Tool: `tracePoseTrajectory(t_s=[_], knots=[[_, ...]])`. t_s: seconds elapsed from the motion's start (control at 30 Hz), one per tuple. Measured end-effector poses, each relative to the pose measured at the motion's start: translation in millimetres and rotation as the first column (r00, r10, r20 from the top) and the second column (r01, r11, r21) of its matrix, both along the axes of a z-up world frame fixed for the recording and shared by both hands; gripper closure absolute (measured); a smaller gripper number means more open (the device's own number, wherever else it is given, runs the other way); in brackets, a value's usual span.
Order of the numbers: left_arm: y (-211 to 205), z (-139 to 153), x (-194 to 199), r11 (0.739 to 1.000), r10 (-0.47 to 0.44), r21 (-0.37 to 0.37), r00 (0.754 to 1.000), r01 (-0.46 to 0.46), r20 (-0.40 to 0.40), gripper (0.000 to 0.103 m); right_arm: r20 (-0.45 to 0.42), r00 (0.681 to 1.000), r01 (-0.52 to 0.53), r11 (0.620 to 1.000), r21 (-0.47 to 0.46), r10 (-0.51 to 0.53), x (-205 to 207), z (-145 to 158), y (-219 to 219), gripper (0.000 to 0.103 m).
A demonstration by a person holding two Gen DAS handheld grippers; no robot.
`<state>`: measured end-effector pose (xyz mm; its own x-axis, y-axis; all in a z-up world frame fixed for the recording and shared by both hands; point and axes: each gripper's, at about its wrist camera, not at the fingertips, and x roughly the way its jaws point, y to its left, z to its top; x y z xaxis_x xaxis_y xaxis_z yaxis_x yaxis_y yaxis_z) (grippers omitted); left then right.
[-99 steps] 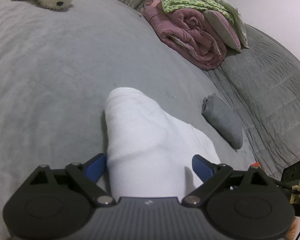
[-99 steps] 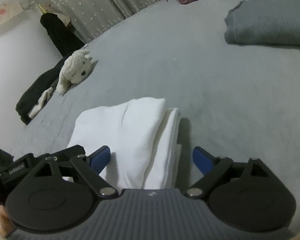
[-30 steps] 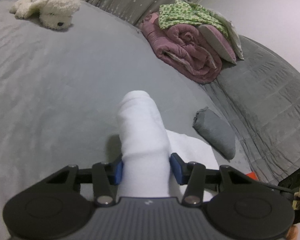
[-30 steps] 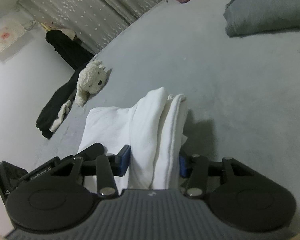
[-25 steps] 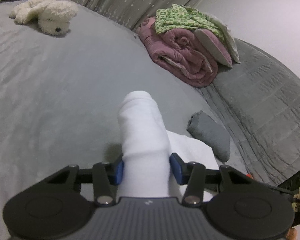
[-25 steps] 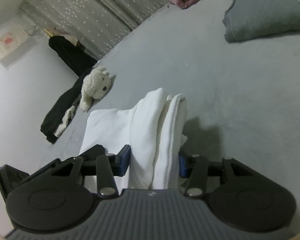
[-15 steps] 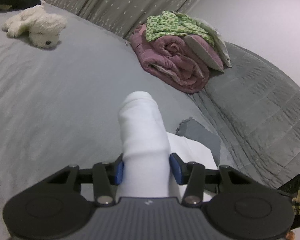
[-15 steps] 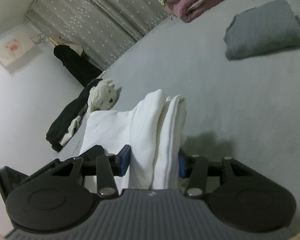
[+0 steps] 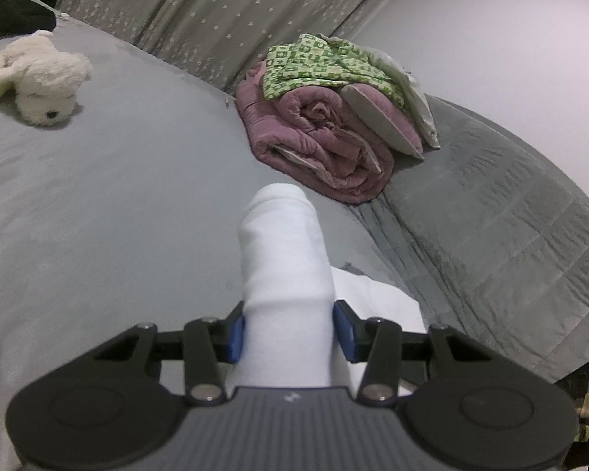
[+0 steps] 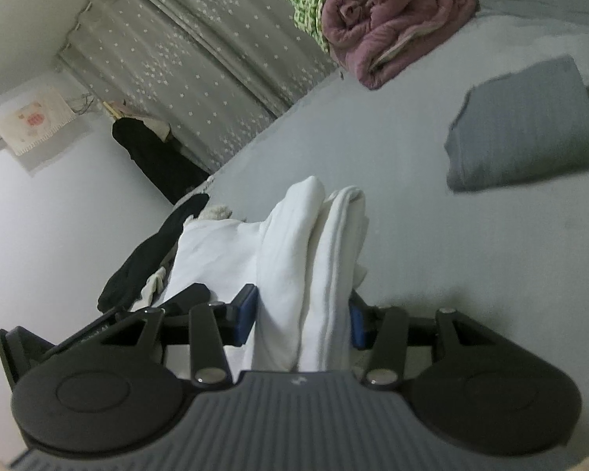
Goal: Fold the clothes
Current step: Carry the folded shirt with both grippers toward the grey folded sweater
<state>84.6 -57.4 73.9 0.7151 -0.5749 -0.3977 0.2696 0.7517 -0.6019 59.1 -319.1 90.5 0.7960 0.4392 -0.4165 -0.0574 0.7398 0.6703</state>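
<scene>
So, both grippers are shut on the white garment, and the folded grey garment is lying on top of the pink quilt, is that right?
Not quite. The folded grey garment lies on the bed, apart from the pink quilt, as the right wrist view shows. The rest holds: the left gripper and the right gripper are both shut on the white garment.

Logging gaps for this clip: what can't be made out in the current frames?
- White garment: its lower part is hidden behind the left gripper body; type and fold count unclear.
- Right gripper: cloth covers its right finger.
- Plush toy: right wrist view, mostly behind the garment.
- Wall poster: too small to read.
</scene>
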Motion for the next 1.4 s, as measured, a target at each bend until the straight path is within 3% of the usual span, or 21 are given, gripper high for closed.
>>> tracePoseTrajectory(t_s=[0.47, 0.73, 1.13, 1.3, 1.37, 1.4], knots=[[-116, 45, 67, 0.991, -0.134, 0.016, 0.984, 0.133, 0.116, 0.059, 0.130, 0.983, 0.139, 0.986, -0.092, -0.127, 26, 52, -77, 0.053], [-189, 45, 119, 0.980, -0.194, -0.003, 0.969, 0.197, 0.151, 0.060, 0.127, 0.964, 0.244, 0.968, -0.062, -0.234, 53, 28, -134, 0.055], [-249, -24, 196, 0.970, -0.227, -0.074, 0.972, 0.231, 0.062, 0.060, 0.096, 0.930, 0.359, 0.933, -0.008, -0.356, 89, -31, -195, 0.058], [-248, -56, 206, 0.987, -0.161, 0.008, 0.986, 0.161, 0.033, 0.058, 0.066, 0.908, 0.419, 0.903, -0.091, -0.414, 92, -55, -210, 0.058], [-244, -69, 208, 0.990, -0.135, 0.033, 0.991, 0.135, 0.023, 0.054, 0.048, 0.901, 0.433, 0.890, -0.143, -0.431, 94, -66, -210, 0.058], [-243, -74, 209, 0.991, -0.130, 0.047, 0.991, 0.129, 0.020, 0.047, 0.043, 0.902, 0.430, 0.886, -0.174, -0.430, 94, -71, -208, 0.058]])
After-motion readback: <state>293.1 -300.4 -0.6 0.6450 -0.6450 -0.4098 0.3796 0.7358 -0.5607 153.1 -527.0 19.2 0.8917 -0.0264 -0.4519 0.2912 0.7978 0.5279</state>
